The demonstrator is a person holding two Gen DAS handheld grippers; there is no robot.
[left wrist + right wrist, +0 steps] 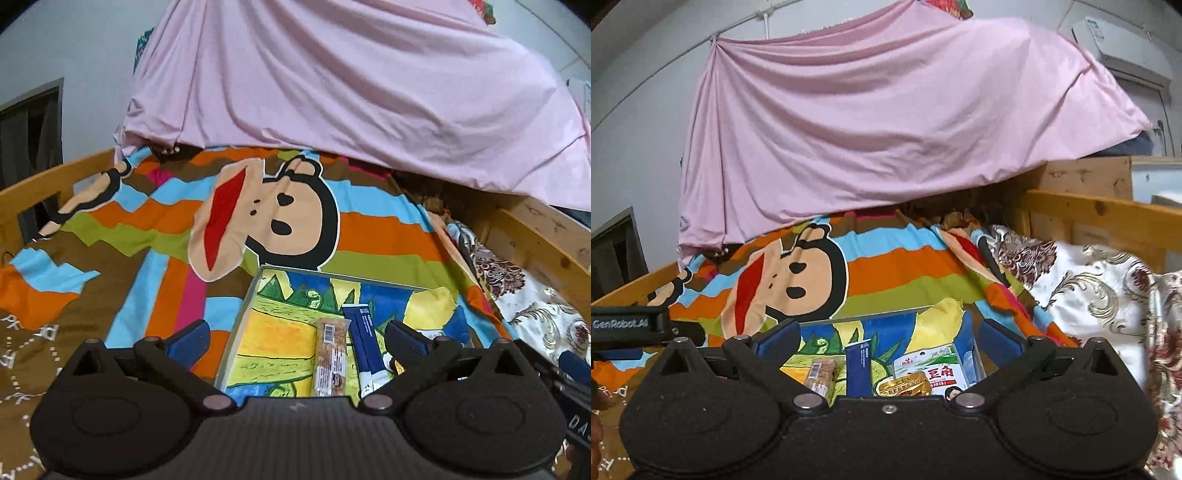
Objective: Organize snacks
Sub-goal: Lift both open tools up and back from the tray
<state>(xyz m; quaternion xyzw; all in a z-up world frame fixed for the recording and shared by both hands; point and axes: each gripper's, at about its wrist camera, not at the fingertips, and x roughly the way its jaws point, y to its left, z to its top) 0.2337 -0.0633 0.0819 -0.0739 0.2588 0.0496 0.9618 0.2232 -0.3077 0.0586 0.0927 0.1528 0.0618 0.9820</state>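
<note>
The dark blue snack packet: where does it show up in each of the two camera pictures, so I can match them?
Left wrist view: the dark blue snack packet lies low and right of centre, in the tray, beside the oat bar.
Right wrist view: the packet sits low, near centre, with the bar to its left.
Shared landmark: the cartoon monkey face on the bedspread behind the tray.
</note>
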